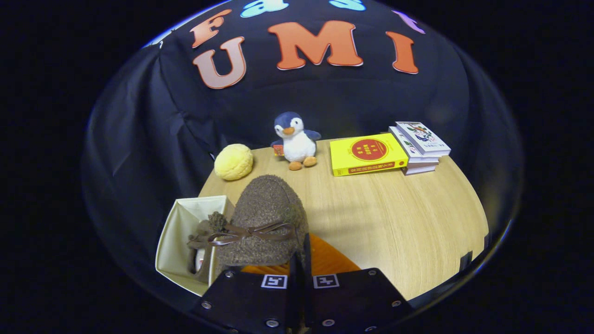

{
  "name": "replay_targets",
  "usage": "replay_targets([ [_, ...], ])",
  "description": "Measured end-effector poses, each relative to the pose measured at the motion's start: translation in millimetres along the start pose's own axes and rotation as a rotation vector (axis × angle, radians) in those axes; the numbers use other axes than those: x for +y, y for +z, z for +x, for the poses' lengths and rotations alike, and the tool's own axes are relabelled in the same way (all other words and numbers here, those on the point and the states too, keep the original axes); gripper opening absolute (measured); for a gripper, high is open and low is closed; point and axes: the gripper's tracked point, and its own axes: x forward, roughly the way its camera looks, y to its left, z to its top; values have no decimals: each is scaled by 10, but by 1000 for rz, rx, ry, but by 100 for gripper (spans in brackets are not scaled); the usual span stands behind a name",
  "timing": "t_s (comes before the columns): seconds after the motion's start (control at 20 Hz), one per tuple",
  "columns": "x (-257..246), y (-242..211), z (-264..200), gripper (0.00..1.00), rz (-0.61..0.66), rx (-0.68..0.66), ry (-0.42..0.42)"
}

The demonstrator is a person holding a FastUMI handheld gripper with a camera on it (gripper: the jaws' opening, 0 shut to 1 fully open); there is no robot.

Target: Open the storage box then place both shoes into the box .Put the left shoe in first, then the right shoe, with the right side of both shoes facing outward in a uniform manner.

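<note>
As the view looks forward along the fingers, bearings below are read with 12 o'clock straight ahead of the gripper.

Gripper [300,266]: fingers drawn almost together, pinching the rear edge of the brown shoe; both appear to press on it.

Brown shoe [267,222]: fuzzy slipper-type shoe with a brown bow, held just ahead of the fingers at 11 o'clock, toe pointing away, raised over the near corner of the storage box.

Storage box [178,232]: cream fabric box, already open, at 10 o'clock, partly under the held shoe.

Second shoe [202,253]: a similar brown shape sits inside the box beside the held shoe; which shoe it is cannot be told.

Orange surface [325,257]: lies just ahead of the fingers at 1 o'clock; likely the box lid, unconfirmed.

Handling estimate: shoe is probably light and soft; upper will deform under pressure and the fuzzy surface should resist slipping. Heel rim is the firmest hold. Box walls are fabric and may buckle if pushed.

Table [394,218]: wooden top.

Bystanders: yellow plush ball [233,161] at 11 o'clock, penguin toy [294,139] at 12 o'clock, books [387,150] at 1 o'clock, all well beyond the box.
</note>
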Motion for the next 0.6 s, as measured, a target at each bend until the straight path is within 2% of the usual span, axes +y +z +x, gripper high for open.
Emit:
replay_targets([
  [0.25,944,25,109,6,-19,70,115],
  [0.6,1657,-224,418,6,-54,165,154],
])
